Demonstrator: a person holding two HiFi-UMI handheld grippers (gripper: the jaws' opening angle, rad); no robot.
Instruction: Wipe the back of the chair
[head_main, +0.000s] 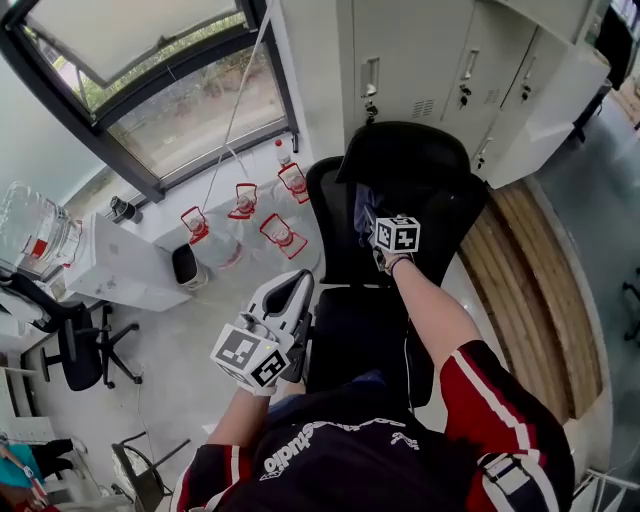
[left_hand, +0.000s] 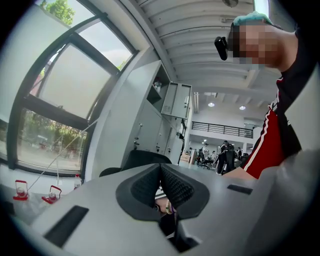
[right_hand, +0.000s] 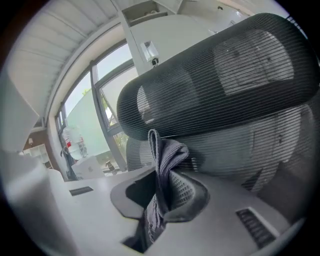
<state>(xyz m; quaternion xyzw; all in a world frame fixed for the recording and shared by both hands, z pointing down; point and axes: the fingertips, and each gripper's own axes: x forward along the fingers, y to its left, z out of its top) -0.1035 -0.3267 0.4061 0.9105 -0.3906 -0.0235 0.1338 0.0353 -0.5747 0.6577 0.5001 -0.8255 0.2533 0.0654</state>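
The right claw (right_hand: 161, 172) pinches a grey cloth (right_hand: 169, 152), held close to the black mesh back of the chair (right_hand: 260, 130), below its headrest (right_hand: 215, 75). The left claw (left_hand: 160, 169), pressed together with nothing in it, hovers beside the seat (head_main: 355, 330).

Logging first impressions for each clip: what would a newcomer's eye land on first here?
The black mesh office chair fills the middle of the head view, and the right gripper is shut on a grey cloth held up near its upper back. The left gripper hangs shut and empty at lower left, and red-handled water jugs stand below the window.
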